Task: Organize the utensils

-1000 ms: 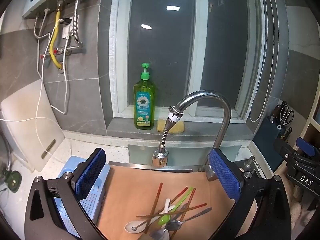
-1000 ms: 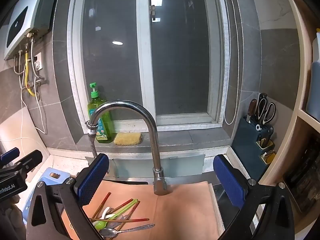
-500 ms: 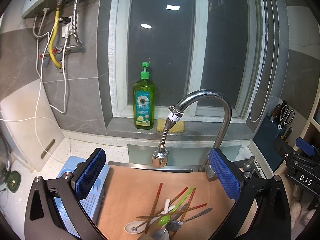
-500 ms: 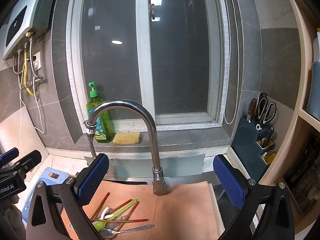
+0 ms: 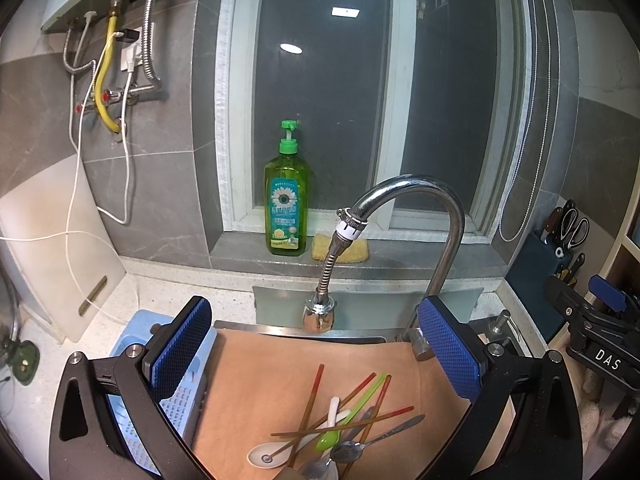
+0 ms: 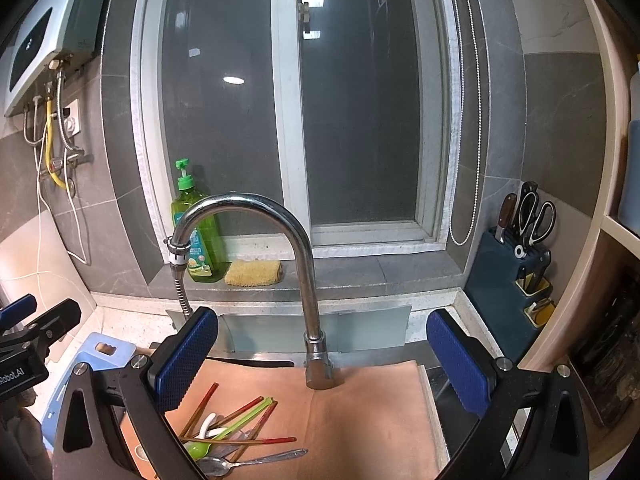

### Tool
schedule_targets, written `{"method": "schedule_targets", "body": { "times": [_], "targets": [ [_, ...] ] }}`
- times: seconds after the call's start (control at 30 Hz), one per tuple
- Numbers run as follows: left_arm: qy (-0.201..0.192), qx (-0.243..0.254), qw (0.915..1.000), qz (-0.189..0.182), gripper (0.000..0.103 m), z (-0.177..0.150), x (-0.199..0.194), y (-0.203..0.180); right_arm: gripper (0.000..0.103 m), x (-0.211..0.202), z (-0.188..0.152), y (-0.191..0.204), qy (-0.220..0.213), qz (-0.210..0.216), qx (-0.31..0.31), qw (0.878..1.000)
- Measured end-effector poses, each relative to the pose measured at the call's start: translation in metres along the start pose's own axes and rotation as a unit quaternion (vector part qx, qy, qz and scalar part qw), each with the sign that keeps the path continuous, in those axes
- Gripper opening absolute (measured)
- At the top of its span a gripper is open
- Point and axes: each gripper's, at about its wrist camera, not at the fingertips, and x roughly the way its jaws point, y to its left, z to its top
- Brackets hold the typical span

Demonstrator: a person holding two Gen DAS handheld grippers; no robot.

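1. My left gripper (image 5: pixel 316 356) is spread wide, holding nothing.
2. My right gripper (image 6: pixel 324 364) is likewise wide apart and empty.
3. The utensils (image 5: pixel 340 428) lie tangled on the tan mat (image 5: pixel 256 384), at six o'clock from the left gripper and seven from the right.
4. Most handles run toward one o'clock; I judge the left gripper nearer.

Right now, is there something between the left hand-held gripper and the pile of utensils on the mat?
Nothing visible blocks it. The left hand-held gripper is open above the utensil pile on the tan mat. The faucet stands behind, not between them.
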Motion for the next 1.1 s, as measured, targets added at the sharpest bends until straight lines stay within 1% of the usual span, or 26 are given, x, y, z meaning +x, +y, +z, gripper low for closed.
{"method": "schedule_targets", "body": {
  "times": [0.27,0.37,0.5,0.57,0.67,0.7,0.83,0.93,1.1],
  "targets": [
    [0.002,0.003,1.0,-0.002,0.103,-0.003,0.003,0.0,0.103,0.005,-0.003,0.003,0.009,0.003,-0.007,1.0],
    [0.012,-0.009,0.9999,-0.007,0.103,-0.005,0.005,0.001,0.103,0.007,-0.005,0.005,0.013,0.003,-0.008,1.0],
    [0.021,-0.014,0.9997,-0.003,0.103,-0.006,0.009,0.006,0.103,0.011,-0.009,0.005,0.018,0.002,-0.01,1.0],
    [0.031,-0.026,0.9992,-0.003,0.103,-0.008,0.011,0.01,0.103,0.013,-0.012,0.004,0.021,0.004,-0.008,1.0],
    [0.026,-0.019,0.9995,-0.001,0.103,-0.012,0.014,0.015,0.103,0.016,-0.016,0.002,0.026,0.007,-0.005,1.0],
    [0.03,-0.017,0.9994,0.003,0.103,-0.014,0.015,0.018,0.103,0.018,-0.018,0.001,0.028,0.007,-0.004,1.0],
    [0.069,-0.037,0.9969,0.005,0.103,-0.023,0.022,0.034,0.103,0.027,-0.026,-0.004,0.046,0.021,0.006,0.999],
    [0.09,-0.039,0.995,0.018,0.103,-0.032,0.027,0.048,0.103,0.036,-0.033,-0.007,0.063,0.034,0.012,0.997],
    [0.118,-0.043,0.9916,0.03,0.097,-0.048,0.033,0.067,0.103,0.05,-0.046,-0.011,0.096,0.062,0.023,0.993]
  ]
}}
